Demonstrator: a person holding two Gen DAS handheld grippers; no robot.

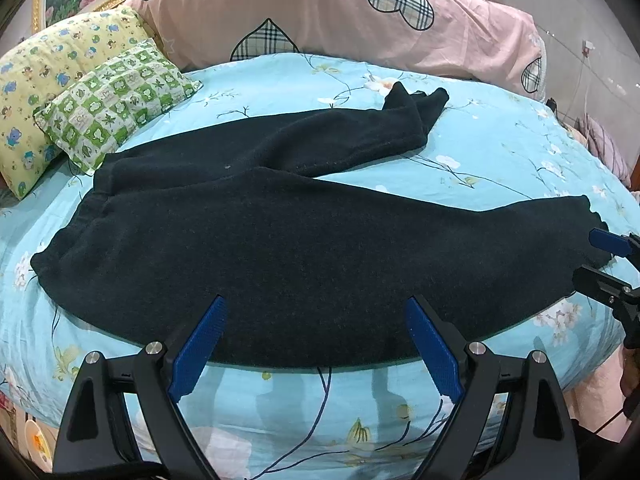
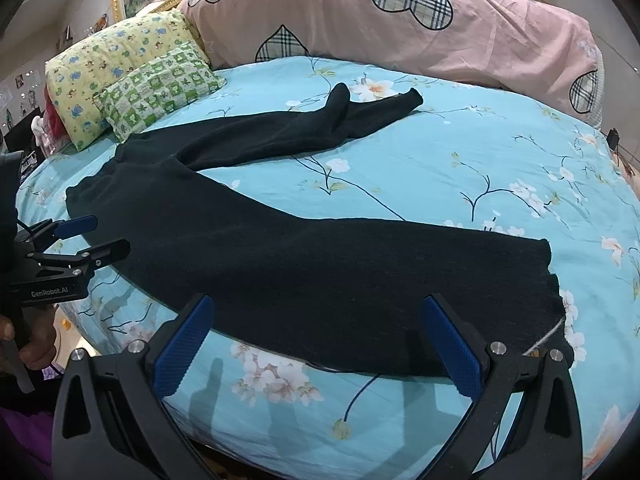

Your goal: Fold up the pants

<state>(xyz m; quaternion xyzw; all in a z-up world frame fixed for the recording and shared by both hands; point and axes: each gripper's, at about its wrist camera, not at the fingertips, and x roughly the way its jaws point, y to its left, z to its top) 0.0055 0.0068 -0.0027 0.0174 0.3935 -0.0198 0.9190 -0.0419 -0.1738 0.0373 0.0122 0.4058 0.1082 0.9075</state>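
Dark pants point(image 1: 256, 240) lie spread flat on the blue floral bed, waist to the left, legs splayed to the right. The near leg runs along the front edge; the far leg point(image 1: 320, 136) angles toward the pillows with its cuff rumpled. My left gripper point(image 1: 316, 312) is open, hovering over the near edge of the pants' upper part. My right gripper point(image 2: 318, 312) is open over the near leg point(image 2: 360, 280), close to its cuff point(image 2: 548, 280). Each gripper shows in the other's view: the right one point(image 1: 592, 256) at the cuff, the left one point(image 2: 108, 236) near the waist.
The bed sheet point(image 1: 500, 152) fills the view. A long pink pillow point(image 1: 320, 8) lies along the back. Yellow point(image 1: 48, 68) and green point(image 1: 116, 100) pillows sit at the back left, near the waist. The bed's front edge runs just below the grippers.
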